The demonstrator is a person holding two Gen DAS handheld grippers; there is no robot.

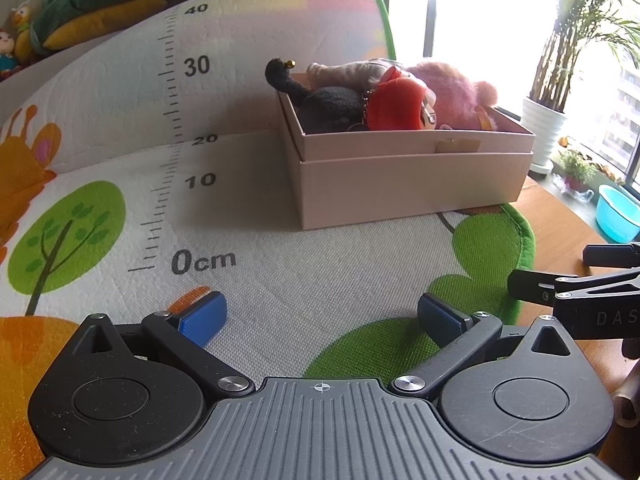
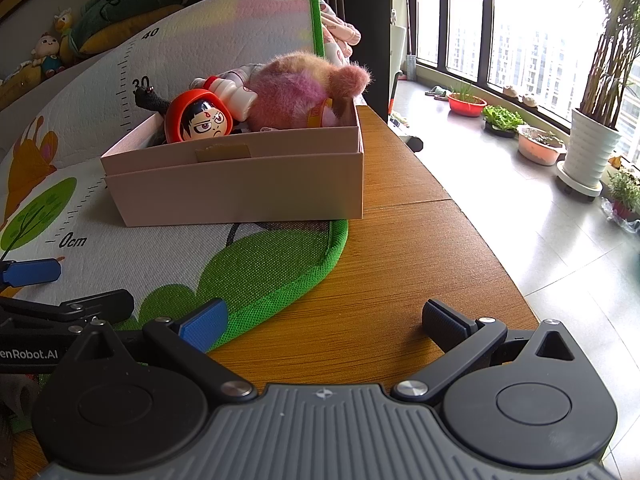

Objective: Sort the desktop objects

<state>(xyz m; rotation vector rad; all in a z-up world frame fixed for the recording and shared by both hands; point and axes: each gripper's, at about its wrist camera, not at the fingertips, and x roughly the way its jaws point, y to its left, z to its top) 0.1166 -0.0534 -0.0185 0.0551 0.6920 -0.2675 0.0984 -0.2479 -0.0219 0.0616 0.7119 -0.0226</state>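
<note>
Both of our grippers, the left gripper (image 1: 322, 316) and the right gripper (image 2: 326, 320), sit at the bottom of their frames, spread wide and empty. We see the box (image 2: 240, 184) up the frame, already holding the pink plush (image 2: 296, 96), red-hooded figure (image 2: 200, 120) and black plush (image 1: 324, 104). Its long side faces us, slightly nearer the right gripper, and nothing loose shows on the mat (image 1: 300, 280) between.

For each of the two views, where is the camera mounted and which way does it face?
Left wrist view: sits on the left tool, facing the box across the mat; its open fingers show, plus the right tool at the right edge.
Right wrist view: sits on the right tool, over the table, facing the box and windows; its open fingers show, left tool at left.
Shared: box, red doll, mat.
</note>
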